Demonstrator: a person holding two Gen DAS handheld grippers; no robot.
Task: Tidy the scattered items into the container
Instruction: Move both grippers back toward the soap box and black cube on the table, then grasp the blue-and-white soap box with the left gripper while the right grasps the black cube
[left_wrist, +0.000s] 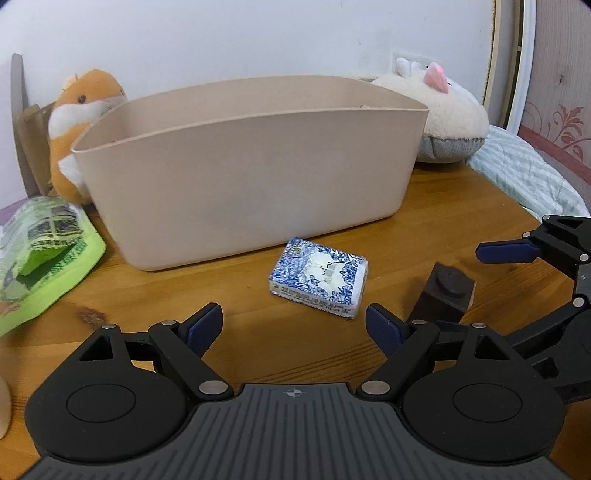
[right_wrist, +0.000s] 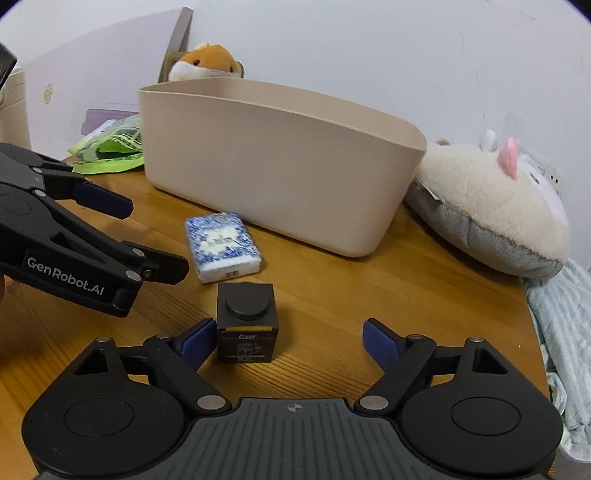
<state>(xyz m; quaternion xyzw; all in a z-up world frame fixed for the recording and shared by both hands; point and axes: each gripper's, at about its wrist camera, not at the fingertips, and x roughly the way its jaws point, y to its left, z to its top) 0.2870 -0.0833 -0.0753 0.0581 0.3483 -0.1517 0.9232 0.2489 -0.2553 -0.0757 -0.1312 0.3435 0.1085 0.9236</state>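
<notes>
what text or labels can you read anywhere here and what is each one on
"GenRobot.AI": white lettering on the side of the left gripper.
Small black box: a pale logo line on its front face, roughly "C...", too blurred to read for sure.
Blue and white patterned packet: print on its top and edge strip, too small to read.
Green pouch: printed panels, too blurred to read.
Beige container: no text visible.

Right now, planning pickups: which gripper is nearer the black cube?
Right. The right gripper has the black cube at its left finger; the left gripper sits farther away.
</notes>
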